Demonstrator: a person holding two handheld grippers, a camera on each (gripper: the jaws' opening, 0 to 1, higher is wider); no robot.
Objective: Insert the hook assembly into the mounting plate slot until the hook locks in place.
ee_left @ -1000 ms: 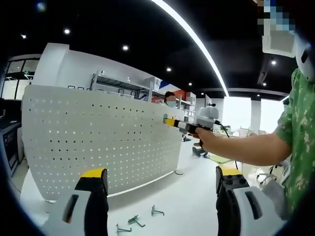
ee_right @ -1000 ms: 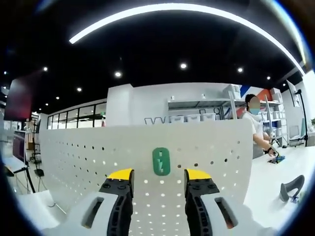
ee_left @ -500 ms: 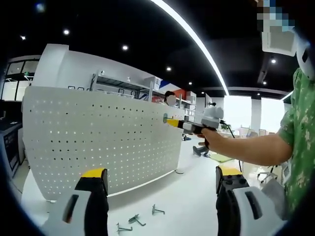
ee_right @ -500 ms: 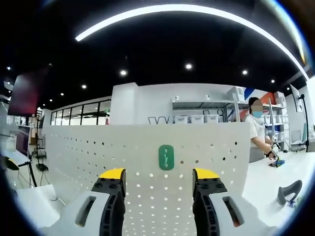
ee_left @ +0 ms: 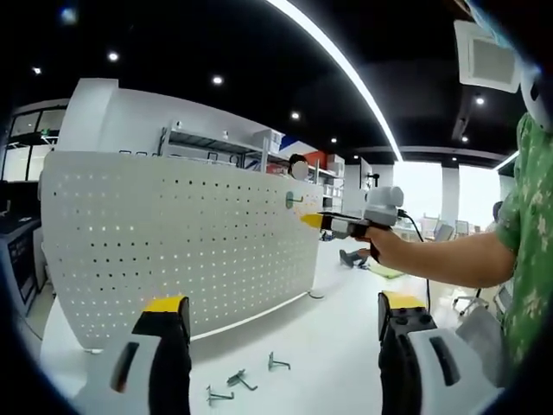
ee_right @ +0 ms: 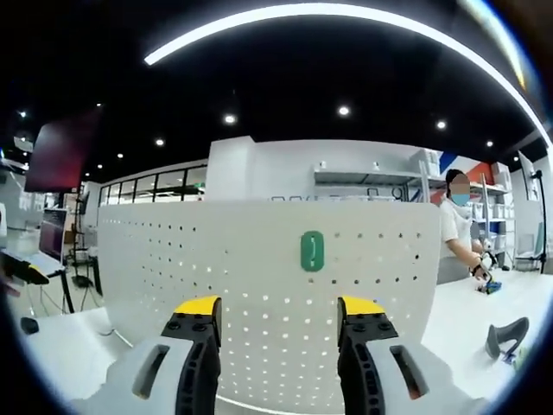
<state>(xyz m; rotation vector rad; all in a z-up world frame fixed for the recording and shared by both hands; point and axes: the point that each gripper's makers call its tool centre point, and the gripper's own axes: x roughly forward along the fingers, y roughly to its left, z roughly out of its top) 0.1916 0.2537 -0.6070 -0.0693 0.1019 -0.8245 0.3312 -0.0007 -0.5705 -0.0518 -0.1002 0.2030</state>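
Jaws on both grippers are spread wide with nothing between them. The left gripper [ee_left: 285, 324] has its yellow-tipped jaws coming up from the bottom of the left gripper view, and the right gripper [ee_right: 281, 320] looks the same in its own view. The right gripper also pokes into the left gripper view from the right [ee_left: 313, 221], held out on the person's arm [ee_left: 441, 259] with its yellow tip just off the pegboard, not touching as far as I can tell. The green hook [ee_right: 312, 251] sits upright on the white pegboard [ee_right: 259, 285], near the top edge, a bit right of the middle; from the left gripper view you can see the same hook [ee_left: 293, 201] sticking out of the board's face [ee_left: 173, 242] close to its far end. The pegboard stands upright on a white table [ee_left: 337, 346]. A few spare metal hooks [ee_left: 238, 380] lie loose on the table in front of the board, between the left jaws. A person [ee_right: 458, 229] stands behind the board at the right, by some shelving [ee_right: 371, 177].
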